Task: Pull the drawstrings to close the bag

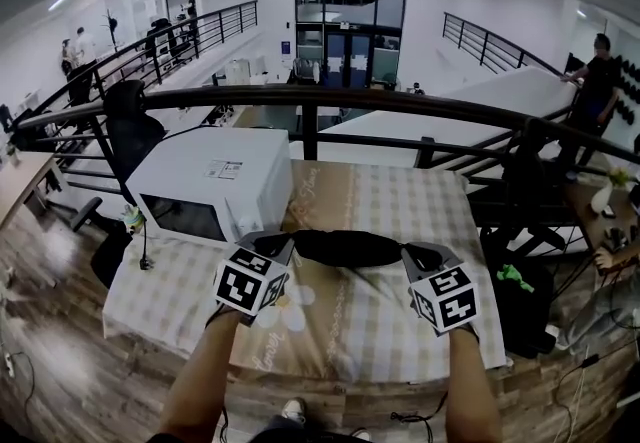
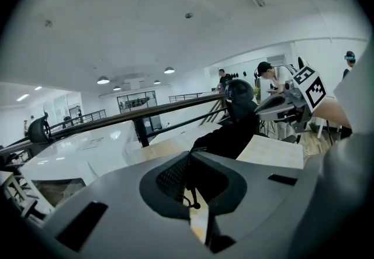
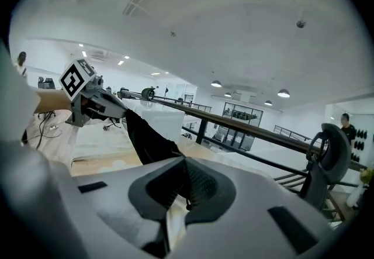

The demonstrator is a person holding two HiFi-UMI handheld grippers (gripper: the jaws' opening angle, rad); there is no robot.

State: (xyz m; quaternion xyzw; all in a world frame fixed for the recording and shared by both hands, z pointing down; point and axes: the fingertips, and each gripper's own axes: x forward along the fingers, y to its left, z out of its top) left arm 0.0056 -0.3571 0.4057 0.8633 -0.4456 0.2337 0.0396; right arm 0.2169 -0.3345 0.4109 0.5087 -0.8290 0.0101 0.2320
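Tautly, bag (image 1: 345, 248) stretches, clamped in left gripper (image 1: 284, 245) and right gripper (image 1: 411, 254) jaws.

Matt black cloth bag (image 1: 345, 248) on checked fabric tablecloth (image 1: 400, 201).

we are seeing a white microwave (image 1: 210, 186) sitting at the table's (image 1: 400, 201) back-left corner | a dark railing (image 1: 420, 103) running behind its far edge | a person (image 1: 598, 81) standing beyond the right edge

Table (image 1: 420, 206): covered edge to edge w/ checked cloth (image 1: 350, 326), far as we see.
Back left: white microwave (image 1: 215, 181).
Front centre: black bag (image 1: 345, 248); we can't tell if resting.
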